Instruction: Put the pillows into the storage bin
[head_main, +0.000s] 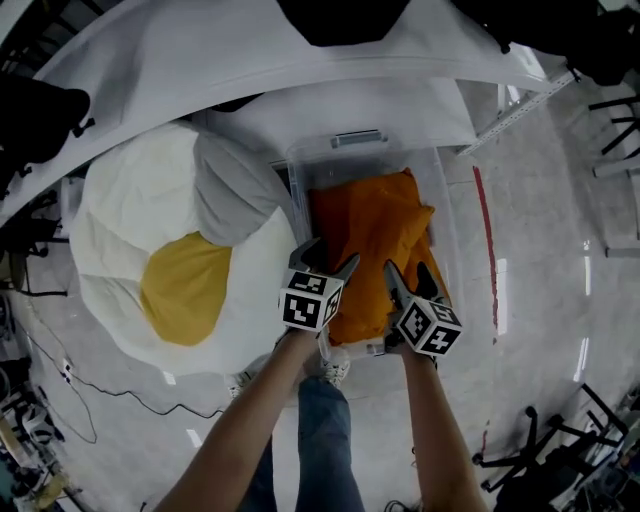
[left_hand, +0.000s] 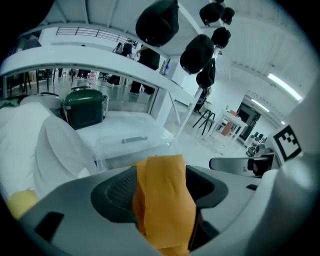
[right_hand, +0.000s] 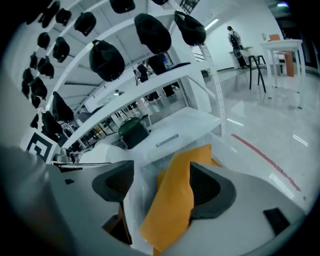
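Orange pillow (head_main: 375, 235) sits in storage bin (head_main: 447, 215) under my left tongs (head_main: 330, 257) and right tongs (head_main: 408, 272), both released; yellow pillow (head_main: 185, 288) leftward apparently remains.

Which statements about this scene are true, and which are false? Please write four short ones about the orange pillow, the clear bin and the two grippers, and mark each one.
1. The orange fabric pillow lies inside the clear plastic storage bin. True.
2. A lid closes the bin. False: its top is open.
3. In the head view, the big white beanbag with a yellow patch lies to the right of the bin. False: the beanbag lies to its left.
4. The left gripper and the right gripper both have their jaws apart. True.
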